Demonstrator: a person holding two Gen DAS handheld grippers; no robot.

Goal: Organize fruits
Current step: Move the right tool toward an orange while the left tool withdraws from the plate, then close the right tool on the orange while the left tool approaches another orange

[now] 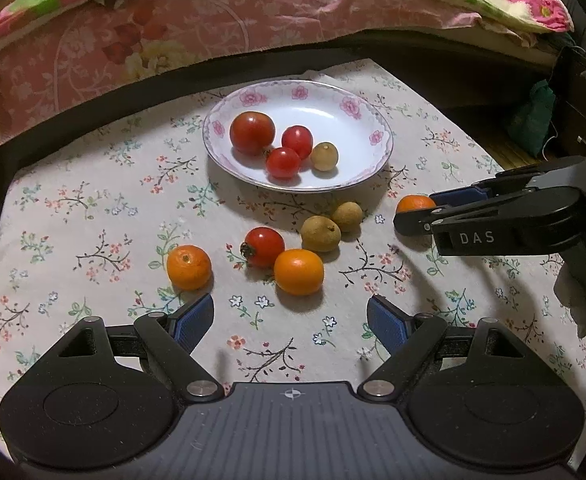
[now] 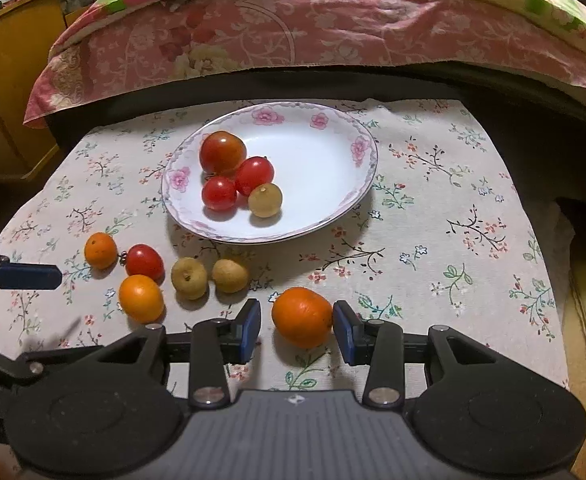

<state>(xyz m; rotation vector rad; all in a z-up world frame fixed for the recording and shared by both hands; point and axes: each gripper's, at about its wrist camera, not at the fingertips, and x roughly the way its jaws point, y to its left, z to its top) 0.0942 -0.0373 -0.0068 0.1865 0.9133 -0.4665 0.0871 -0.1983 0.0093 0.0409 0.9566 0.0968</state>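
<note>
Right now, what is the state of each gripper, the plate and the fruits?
left gripper: open, empty.
right gripper: open around orange, left pad apart.
plate: holds three tomatoes, one longan.
Six other fruits: on the cloth.

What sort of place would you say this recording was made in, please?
Probably a bedroom at home: a bed with a floral quilt stands behind a small surface with a flowered cloth, holding a plate of fruit.

Plate (image 2: 357, 208) holding tomatoes (image 2: 221, 152), loose fruit (image 2: 189, 278) before it on tablecloth (image 2: 453, 240)
</note>
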